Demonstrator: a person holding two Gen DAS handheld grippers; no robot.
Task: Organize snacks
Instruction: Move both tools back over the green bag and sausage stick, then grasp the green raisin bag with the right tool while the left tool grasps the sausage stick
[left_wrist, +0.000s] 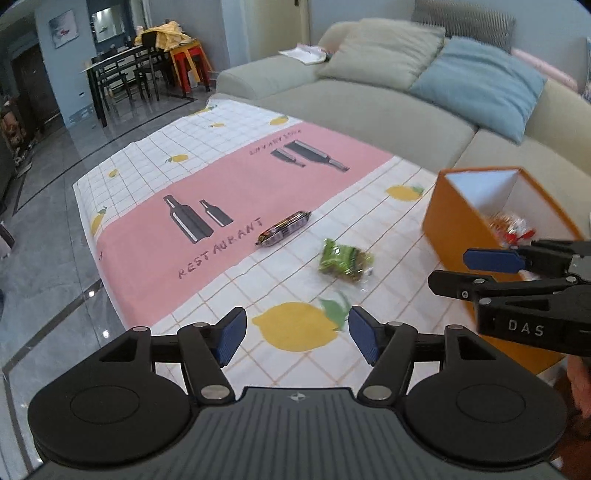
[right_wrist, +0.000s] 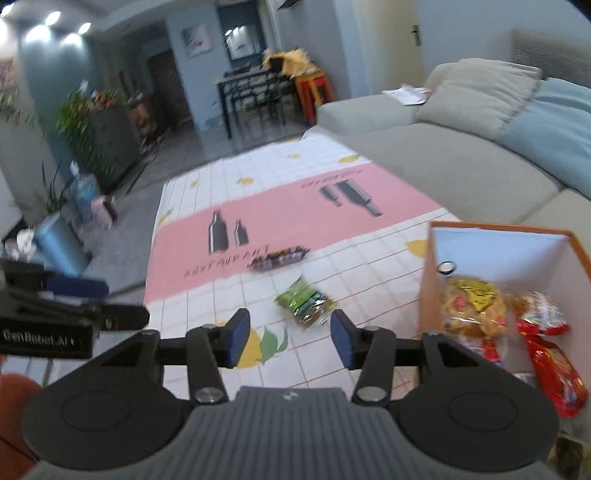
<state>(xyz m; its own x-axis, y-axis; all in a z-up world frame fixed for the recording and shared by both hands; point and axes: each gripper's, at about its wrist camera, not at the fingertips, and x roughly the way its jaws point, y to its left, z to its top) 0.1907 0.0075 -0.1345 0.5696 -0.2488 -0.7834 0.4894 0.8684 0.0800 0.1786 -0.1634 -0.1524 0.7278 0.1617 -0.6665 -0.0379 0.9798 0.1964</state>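
A green snack packet (left_wrist: 345, 261) lies on the tablecloth (left_wrist: 155, 162); it also shows in the right wrist view (right_wrist: 306, 303). A dark sausage-shaped snack (left_wrist: 283, 228) lies just beyond it, and shows blurred in the right wrist view (right_wrist: 280, 258). An orange box (left_wrist: 454, 221) stands at the right; it holds yellow and red snack bags (right_wrist: 476, 306). My left gripper (left_wrist: 293, 334) is open and empty above a lemon print. My right gripper (right_wrist: 288, 338) is open and empty, just short of the green packet and left of the box (right_wrist: 430, 266).
A grey sofa (left_wrist: 369, 107) with beige and blue cushions runs along the table's far side. A dining table and chairs (left_wrist: 122, 70) stand in the back room. Plants and a blue bin (right_wrist: 62, 243) stand off the table's left edge.
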